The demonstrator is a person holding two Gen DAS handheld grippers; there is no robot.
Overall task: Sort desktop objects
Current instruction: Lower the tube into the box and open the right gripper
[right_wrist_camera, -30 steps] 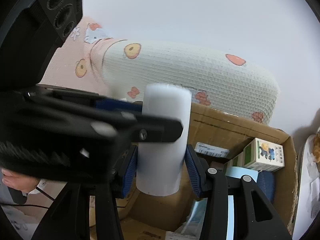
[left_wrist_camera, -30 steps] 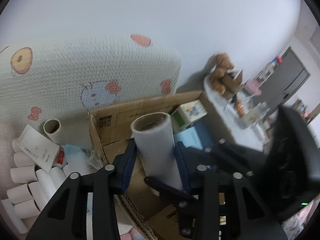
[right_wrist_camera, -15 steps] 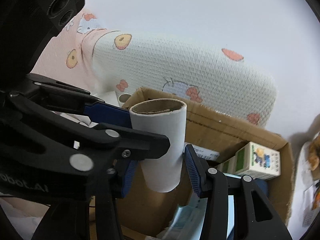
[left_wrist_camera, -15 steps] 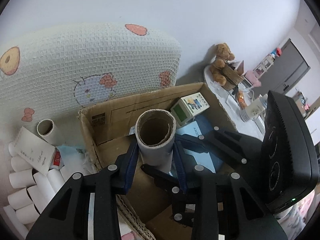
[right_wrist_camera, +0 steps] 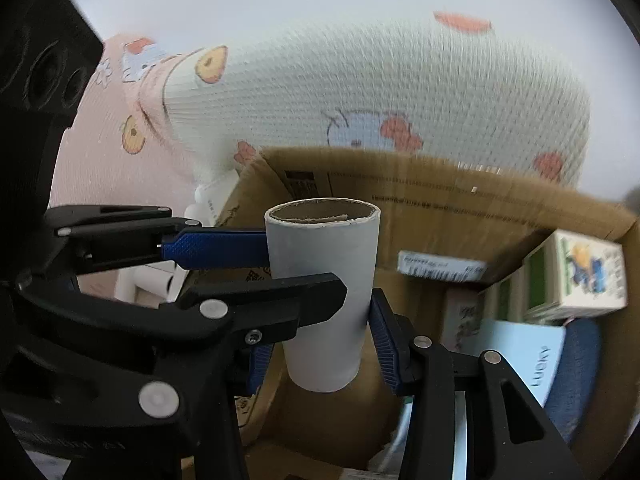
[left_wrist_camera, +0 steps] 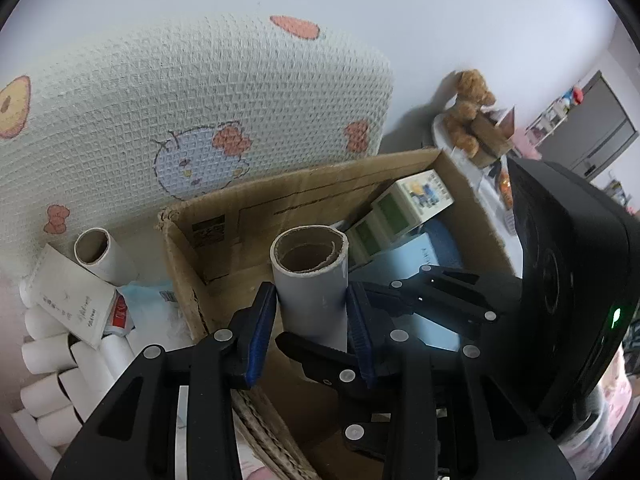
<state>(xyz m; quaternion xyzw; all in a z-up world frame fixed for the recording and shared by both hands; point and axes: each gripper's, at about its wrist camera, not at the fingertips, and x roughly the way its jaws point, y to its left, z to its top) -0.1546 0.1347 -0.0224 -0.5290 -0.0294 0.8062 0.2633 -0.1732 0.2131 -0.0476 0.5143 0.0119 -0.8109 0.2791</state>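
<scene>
Gripping one white paper tube (left_wrist_camera: 310, 280) from both sides: left gripper (left_wrist_camera: 312, 320) and right gripper (right_wrist_camera: 320, 344) each have their blue pads pressed to the tube wall, so both claws are narrowed onto the same tube. The tube stands upright, open end up, over the open cardboard box (left_wrist_camera: 304, 196).

Left wrist view only:
- Right gripper's black fingers (left_wrist_camera: 440, 292) crossing in from the right, below the tube's rim.
- Pile of white tubes (left_wrist_camera: 60, 364) lying outside the box on the left; one more tube (left_wrist_camera: 96, 252) leaning near the box corner, a white booklet (left_wrist_camera: 70, 300) beside it.
- Teddy bear (left_wrist_camera: 468, 112) on a white table (left_wrist_camera: 440, 132) beyond the box; grey cabinet (left_wrist_camera: 600, 136) further back.

Right wrist view only:
- The tube's lower end (right_wrist_camera: 324, 380) hangs free of the box floor.
- Left gripper's fingers (right_wrist_camera: 224, 248) enter from the left, one pad on the far side, one black finger across the front.
- Pink blanket (right_wrist_camera: 104, 136) behind, left of the patterned cushion (right_wrist_camera: 400, 92).

Both views: green-and-white carton (left_wrist_camera: 416, 196) (right_wrist_camera: 580, 280) and a light blue box (left_wrist_camera: 404, 260) (right_wrist_camera: 524, 344) inside the cardboard box, at its right end. Right wrist view is motion-blurred; print on the carton not legible.
</scene>
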